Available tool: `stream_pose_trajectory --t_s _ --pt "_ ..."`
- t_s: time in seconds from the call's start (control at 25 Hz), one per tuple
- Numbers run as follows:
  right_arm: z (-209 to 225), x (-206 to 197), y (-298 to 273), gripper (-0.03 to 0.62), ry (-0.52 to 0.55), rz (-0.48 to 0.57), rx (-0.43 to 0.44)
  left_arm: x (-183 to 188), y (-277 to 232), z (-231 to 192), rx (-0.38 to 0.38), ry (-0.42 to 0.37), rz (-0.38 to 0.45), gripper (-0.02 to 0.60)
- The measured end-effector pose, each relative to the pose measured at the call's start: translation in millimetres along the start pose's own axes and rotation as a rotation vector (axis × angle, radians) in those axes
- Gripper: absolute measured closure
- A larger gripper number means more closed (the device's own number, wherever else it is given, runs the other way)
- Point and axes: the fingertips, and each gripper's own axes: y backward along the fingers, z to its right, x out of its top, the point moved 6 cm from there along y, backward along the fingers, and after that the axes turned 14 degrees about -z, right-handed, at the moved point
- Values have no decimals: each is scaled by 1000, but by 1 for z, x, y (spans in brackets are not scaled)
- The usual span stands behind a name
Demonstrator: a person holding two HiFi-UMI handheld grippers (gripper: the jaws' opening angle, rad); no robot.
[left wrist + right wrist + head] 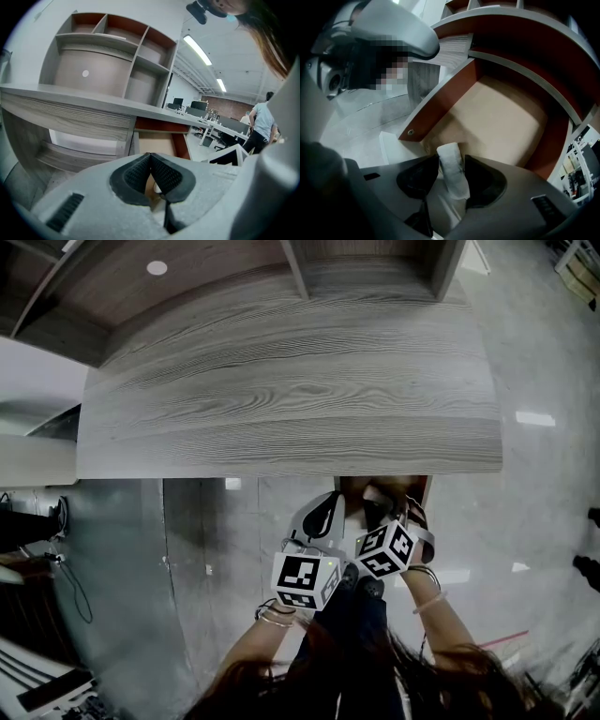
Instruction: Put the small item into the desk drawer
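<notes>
A broad grey wood-grain surface (pixel 281 381) fills the upper half of the head view, with pale glossy floor (pixel 544 474) at its right and below it. In the left gripper view an open-fronted shelf unit (pixel 117 56) with red-brown inner walls stands on the surface at upper left.

Under the front edge of the surface, just right of centre in the head view, the desk drawer (pixel 352 486) is pulled open. The right gripper view shows its tan bottom (pixel 497 117) bare and its red-brown side running to the left.

The left hand-held gripper (pixel 333 501) sits at lower centre beside the drawer; its dark ribbed pads meet at the tips (pixel 150 157), with nothing between them.

The right hand-held gripper (pixel 389 504) points steeply down over the drawer's near end. Its jaws stand wide (pixel 451 158).

The small item (pixel 453 171), a white crumpled roll, stands loosely between them against the pad at its left, over the drawer's front corner.

Each gripper carries a cube with black-and-white square markers (pixel 305 579); the only printing visible is those patterns.

A small round screw (pixel 410 132) sits in the drawer's side.
</notes>
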Motion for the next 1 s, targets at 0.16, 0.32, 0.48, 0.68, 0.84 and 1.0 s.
stream_pose_trajectory --t_s 0.16,0.32,0.48,0.68,0.84,1.0 --pt "-2 1 5 427 -6 21 -7 -2 4 -2 14 7 1 566" --pt "-2 2 12 427 -17 52 -14 -5 7 -2 28 18 1 566" --pt "0 0 20 431 -38 69 -16 -6 12 0 35 20 -2 566" --pt "3 -2 34 476 -74 94 -29 -6 19 5 43 35 -2 566" --pt "5 -2 47 494 -86 115 -39 -5 25 13 41 26 -6 566" --pt "7 -4 61 507 -97 130 -47 -3 33 21 40 13 -2 566"
